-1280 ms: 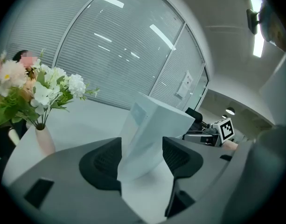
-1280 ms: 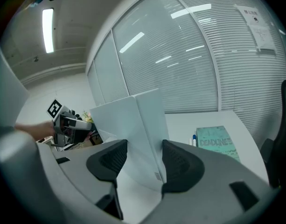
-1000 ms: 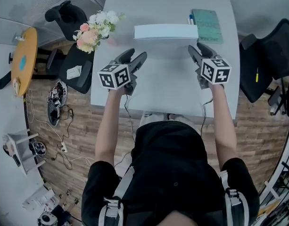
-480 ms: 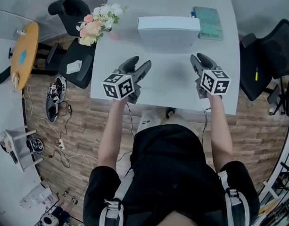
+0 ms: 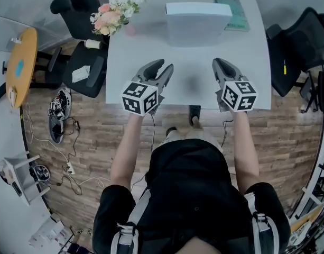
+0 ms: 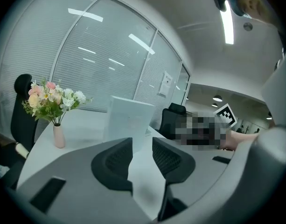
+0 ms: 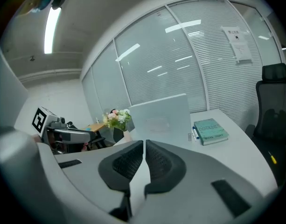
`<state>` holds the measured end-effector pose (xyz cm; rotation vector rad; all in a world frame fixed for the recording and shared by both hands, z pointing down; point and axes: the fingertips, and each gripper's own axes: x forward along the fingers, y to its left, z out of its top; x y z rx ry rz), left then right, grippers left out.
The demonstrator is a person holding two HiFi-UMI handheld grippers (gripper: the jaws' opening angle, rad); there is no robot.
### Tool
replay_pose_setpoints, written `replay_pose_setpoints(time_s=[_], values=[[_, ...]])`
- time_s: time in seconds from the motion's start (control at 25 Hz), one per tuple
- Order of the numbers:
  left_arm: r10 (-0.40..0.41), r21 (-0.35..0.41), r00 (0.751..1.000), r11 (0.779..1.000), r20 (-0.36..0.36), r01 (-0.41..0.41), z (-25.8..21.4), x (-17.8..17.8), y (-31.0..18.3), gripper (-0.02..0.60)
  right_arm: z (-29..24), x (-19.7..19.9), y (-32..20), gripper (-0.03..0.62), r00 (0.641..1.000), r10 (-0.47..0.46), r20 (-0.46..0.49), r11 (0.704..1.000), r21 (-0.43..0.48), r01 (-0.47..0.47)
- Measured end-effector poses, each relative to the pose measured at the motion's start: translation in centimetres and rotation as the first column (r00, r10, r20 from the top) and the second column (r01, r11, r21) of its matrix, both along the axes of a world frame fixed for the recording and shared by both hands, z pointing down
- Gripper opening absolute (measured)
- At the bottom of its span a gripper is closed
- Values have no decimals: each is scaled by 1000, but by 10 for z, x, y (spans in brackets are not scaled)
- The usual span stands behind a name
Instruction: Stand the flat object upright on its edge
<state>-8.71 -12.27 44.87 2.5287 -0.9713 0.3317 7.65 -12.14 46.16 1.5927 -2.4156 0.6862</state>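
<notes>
box: flat white rectangular box (image 5: 197,23) stood upright, upper centre, on grey table (image 5: 151,52) | likely light, stiff, slick; best taken by side edges | left gripper (image 5: 162,69) was closing, half-wide, empty | right gripper (image 5: 221,64) was closing, almost together, empty

Gray table (image 5: 151,62): at far left corner, pink and white flowers (image 5: 113,14) in small vase (image 6: 59,135); at far right, green book (image 7: 210,130) lying flat, pen (image 7: 194,133) just beside. Black chair (image 5: 80,62) at left side. Round wooden table (image 5: 18,67) further left. Cables (image 5: 61,115) on wooden floor.
</notes>
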Motion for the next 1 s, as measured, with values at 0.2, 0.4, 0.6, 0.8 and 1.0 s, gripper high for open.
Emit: replay_pose_setpoints(time_s=[0.2,0.4,0.6,0.8,1.0], values=[[67,47,998,997,12,-67,-11,-27,50,74,-19,-49,59,15,1000,-9,-9,999,49,10],[131,98,991,987,-7,-130,-31,-46,98,40,-41,-82,115,15,1000,5,-5,995,102,-4],[134,166,990,978,-35,-126,-52,-57,133,34,-67,-102,161,15,1000,9,14,987,162,-11],[145,206,987,970,-69,-128,-74,-65,160,32,-99,-90,189,15,989,108,97,961,244,-129],[151,210,984,969,-92,-129,-89,-70,182,31,-123,-90,217,14,986,105,128,947,290,-139]])
